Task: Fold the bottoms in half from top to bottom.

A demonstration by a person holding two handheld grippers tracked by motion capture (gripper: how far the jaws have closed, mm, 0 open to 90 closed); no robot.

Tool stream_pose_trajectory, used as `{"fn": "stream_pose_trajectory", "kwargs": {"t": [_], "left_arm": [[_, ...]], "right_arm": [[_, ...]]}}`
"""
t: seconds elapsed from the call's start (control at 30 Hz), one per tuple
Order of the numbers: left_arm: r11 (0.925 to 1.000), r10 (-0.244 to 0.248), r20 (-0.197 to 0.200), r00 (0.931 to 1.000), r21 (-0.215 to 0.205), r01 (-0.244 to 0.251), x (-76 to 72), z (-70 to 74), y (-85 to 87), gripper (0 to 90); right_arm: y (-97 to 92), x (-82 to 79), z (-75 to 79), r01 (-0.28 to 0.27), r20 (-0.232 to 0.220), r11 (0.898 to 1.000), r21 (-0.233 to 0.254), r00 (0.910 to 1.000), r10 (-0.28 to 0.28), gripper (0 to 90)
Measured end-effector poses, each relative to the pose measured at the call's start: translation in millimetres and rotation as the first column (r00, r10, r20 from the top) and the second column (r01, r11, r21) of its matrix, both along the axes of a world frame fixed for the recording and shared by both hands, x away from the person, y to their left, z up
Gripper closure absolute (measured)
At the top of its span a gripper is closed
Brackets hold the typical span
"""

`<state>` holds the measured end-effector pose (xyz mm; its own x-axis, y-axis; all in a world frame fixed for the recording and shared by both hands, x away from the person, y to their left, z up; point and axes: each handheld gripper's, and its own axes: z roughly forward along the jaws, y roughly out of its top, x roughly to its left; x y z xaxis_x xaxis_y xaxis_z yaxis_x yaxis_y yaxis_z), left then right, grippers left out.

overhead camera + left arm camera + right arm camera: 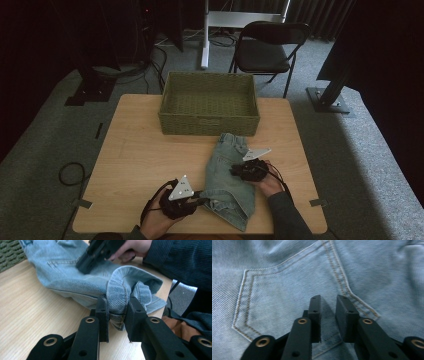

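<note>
On the near half of the wooden table [135, 150], nearest the person: pale denim shorts [227, 180] lying flat, waistband toward the woven basket [209, 122], leg hems toward the table's front edge.

At left, left gripper [197, 201] clamped on a rolled hem of the shorts [120, 293], thick folded cloth bunched between the two black jaws and lifted a little off the wood. At centre, most of the garment spread out, not yet neatly folded. At right, right gripper [235, 171] pressed down on the seat of the shorts by a back pocket [277, 302], jaws nearly together with a narrow gap and nothing visibly pinched between them.

Judged from this: folding barely begun, one leg hem taken up, the fold across and any move into the basket yet to come; basket empty.

Denim soft, twill-ribbed, faded light blue with tan double stitching round the pocket. Basket rectangular, olive, coarse weave. Table top pale, smooth, fine-grained. Behind, dark folding chair [267, 47] on grey carpet.
</note>
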<state>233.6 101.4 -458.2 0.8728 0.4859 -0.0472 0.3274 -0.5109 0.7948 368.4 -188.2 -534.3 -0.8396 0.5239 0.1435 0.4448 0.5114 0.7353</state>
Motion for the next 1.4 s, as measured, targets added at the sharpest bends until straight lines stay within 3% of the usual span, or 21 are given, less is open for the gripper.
{"fn": "stream_pose_trajectory", "kwargs": {"t": [0.03,0.17,0.23,0.27,0.33,0.47,0.6,0.7,0.83,0.93,1.07,1.27,1.4], "left_arm": [[1.0,-0.001,0.002,1.0,-0.002,0.001,0.5,1.1,-1.0,75.5],[0.9996,-0.006,0.003,1.0,-0.026,0.006,7.0,4.1,-3.8,75.6],[0.999,-0.007,0.002,1.0,-0.043,0.007,13.1,6.2,-4.5,75.5],[0.999,-0.007,0.002,1.0,-0.043,0.007,13.1,6.2,-4.5,75.5],[0.9982,-0.005,0.0,1.0,-0.061,0.005,21.5,8.6,-5.1,75.5],[0.9968,0.009,-0.003,1.0,-0.079,-0.009,33.7,10.2,-6.2,75.5],[0.9942,0.035,-0.011,0.9993,-0.101,-0.036,54.2,12.3,-7.5,75.5],[0.9924,0.053,-0.017,0.9985,-0.11,-0.054,65.2,12.3,-7.9,75.5],[0.9865,0.102,-0.035,0.9941,-0.125,-0.106,90.4,5.0,-8.1,75.5],[0.9805,0.136,-0.063,0.9888,-0.134,-0.143,107.2,-1.3,-9.1,75.5],[0.9784,0.17,-0.064,0.9834,-0.109,-0.176,124.4,-8.3,-17.2,75.5],[0.9737,0.197,-0.083,0.9769,-0.1,-0.205,138.2,-17.6,-24.3,75.5],[0.9666,0.227,-0.111,0.9675,-0.095,-0.238,149.2,-27.6,-21.9,75.5]], "right_arm": [[2.1,-0.3,-0.7,-0.019,-0.016,1.0,-0.002,0.9997,0.019,78.3],[6.1,-3.2,-0.3,-0.032,0.001,0.999,-0.025,0.9995,0.032,78.5],[5.0,-4.6,1.7,-0.029,0.017,0.999,-0.033,0.9994,0.029,69.2],[5.0,-4.6,1.7,-0.029,0.017,0.999,-0.033,0.9994,0.029,69.2],[1.7,-8.4,6.5,0.009,0.049,0.999,-0.047,0.9988,-0.007,60.1],[-9.0,-18.1,16.8,0.055,0.101,0.996,-0.064,0.9937,-0.049,54.5],[-32.5,-46.0,34.8,0.078,0.156,0.996,-0.043,0.9852,-0.07,49.9],[-43.9,-61.8,40.4,0.081,0.17,0.997,-0.014,0.9824,-0.078,47.0],[-49.4,-76.0,45.3,0.073,0.178,0.997,0.003,0.9813,-0.073,42.2],[-44.8,-86.8,46.5,0.036,0.179,0.999,0.021,0.9831,-0.039,37.5],[-30.1,-94.2,42.8,-0.009,0.181,1.0,0.024,0.9834,0.004,28.9],[-9.7,-96.6,39.0,-0.045,0.171,0.999,0.025,0.9844,0.04,19.6],[-3.7,-98.4,36.5,-0.05,0.155,0.998,0.028,0.9869,0.045,13.0]]}}
